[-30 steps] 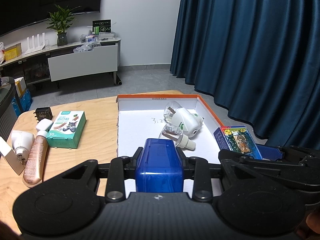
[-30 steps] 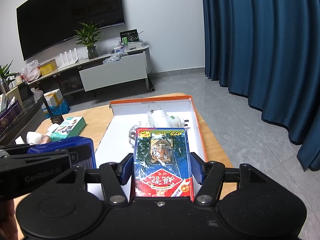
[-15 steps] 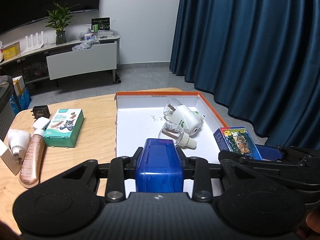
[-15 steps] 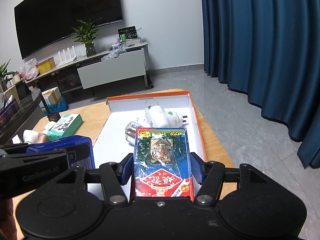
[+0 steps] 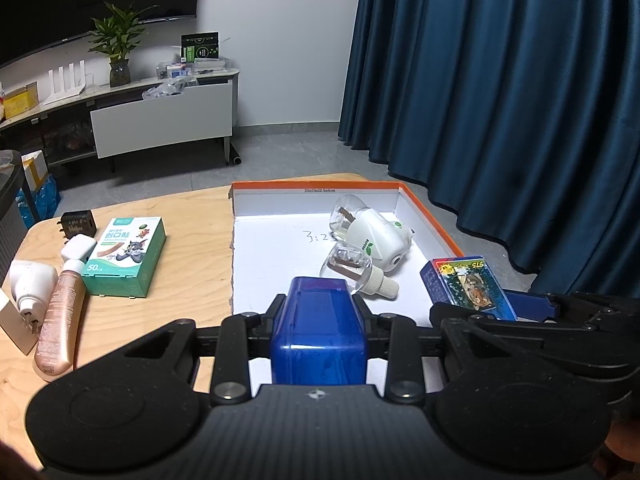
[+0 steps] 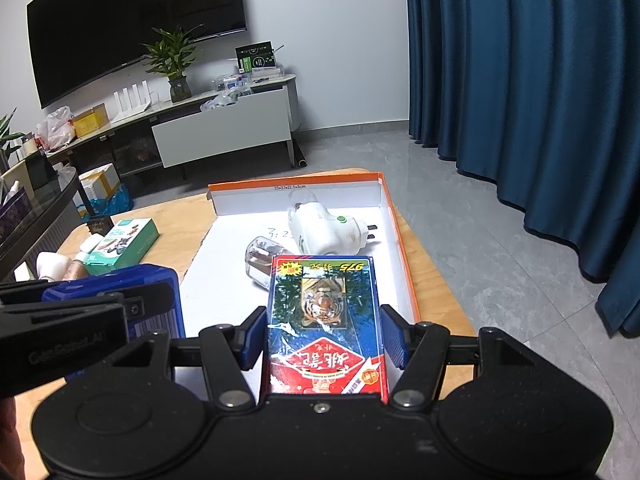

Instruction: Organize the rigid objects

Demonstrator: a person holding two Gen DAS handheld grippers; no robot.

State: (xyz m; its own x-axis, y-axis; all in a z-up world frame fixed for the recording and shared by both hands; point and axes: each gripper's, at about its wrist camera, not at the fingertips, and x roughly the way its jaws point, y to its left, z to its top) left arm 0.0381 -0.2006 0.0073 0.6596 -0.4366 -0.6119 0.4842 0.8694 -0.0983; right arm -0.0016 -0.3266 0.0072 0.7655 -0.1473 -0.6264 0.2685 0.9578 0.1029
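Note:
My left gripper (image 5: 319, 322) is shut on a dark blue plastic box (image 5: 319, 332) and holds it above the near end of the white tray with orange rim (image 5: 280, 256). My right gripper (image 6: 322, 336) is shut on a blue and red card box with a tiger picture (image 6: 325, 320), held over the tray's near right part; it also shows in the left wrist view (image 5: 466, 280). In the tray lie a white plug-in vaporizer (image 5: 378, 238) and a clear refill bottle (image 5: 356, 266).
On the wooden table (image 5: 192, 240) left of the tray lie a green plaster box (image 5: 126, 254), a rose-gold bottle (image 5: 58, 320), a white pump bottle (image 5: 28, 286), a white charger (image 5: 79, 247) and a black adapter (image 5: 76, 224). Blue curtains (image 5: 500, 100) hang at the right.
Both grippers have drifted slightly with their boxes held; the table items shifted a little in view. Nothing was let go or taken.

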